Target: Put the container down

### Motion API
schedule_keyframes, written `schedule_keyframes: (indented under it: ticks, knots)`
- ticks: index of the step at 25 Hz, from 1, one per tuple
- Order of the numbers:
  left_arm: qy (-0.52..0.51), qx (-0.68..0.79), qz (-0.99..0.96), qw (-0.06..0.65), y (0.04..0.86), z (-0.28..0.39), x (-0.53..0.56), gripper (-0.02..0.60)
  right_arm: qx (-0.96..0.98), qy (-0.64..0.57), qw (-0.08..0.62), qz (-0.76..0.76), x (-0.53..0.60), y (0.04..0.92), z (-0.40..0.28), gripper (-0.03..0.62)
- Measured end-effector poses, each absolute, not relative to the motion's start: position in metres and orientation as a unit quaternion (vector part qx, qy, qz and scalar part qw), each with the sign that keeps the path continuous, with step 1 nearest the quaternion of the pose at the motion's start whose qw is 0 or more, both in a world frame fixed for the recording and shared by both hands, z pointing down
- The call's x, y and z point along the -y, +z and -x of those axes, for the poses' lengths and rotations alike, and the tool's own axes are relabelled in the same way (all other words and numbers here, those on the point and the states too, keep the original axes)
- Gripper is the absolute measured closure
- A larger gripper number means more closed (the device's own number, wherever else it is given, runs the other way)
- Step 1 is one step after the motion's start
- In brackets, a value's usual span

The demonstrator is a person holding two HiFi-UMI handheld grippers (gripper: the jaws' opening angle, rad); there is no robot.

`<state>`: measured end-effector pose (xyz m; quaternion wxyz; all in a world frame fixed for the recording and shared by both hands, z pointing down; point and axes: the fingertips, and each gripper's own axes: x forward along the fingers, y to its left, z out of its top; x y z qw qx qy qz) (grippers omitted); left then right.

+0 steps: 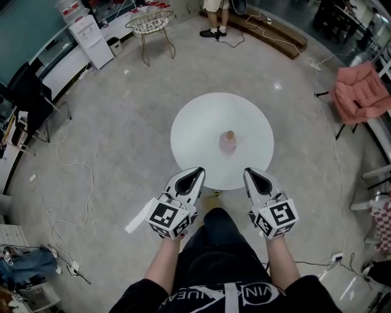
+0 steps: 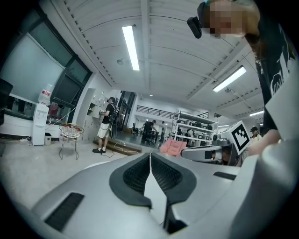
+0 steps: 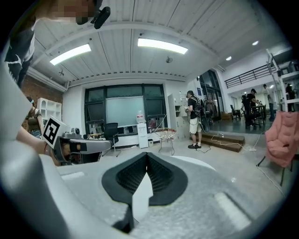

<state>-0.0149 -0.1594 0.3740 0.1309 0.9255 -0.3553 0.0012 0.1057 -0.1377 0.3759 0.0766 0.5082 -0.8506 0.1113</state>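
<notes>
A small pinkish container with a brownish cap stands upright near the middle of the round white table. Both grippers hover at the table's near edge, apart from the container. The left gripper is shut with nothing in it; in its own view the dark pads meet along a line. The right gripper is shut and empty too, its ribbed pads pressed together. Neither gripper view shows the container. Each gripper view catches the other gripper at its side: the right gripper and the left gripper.
On the floor beyond the table stand a wire basket stool and a white water dispenser, with a person at the back. A pink chair is at the right, a black chair at the left. Cables trail over the floor.
</notes>
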Motion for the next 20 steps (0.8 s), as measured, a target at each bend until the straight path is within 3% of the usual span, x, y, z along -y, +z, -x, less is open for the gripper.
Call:
schedule_keyframes:
  ticks: [20]
  knots:
    - [0.001, 0.334, -0.934, 0.124, 0.368, 0.006, 0.142, 0.566, 0.843, 0.105, 0.074, -0.522, 0.113, 0.368, -0.110, 0.588]
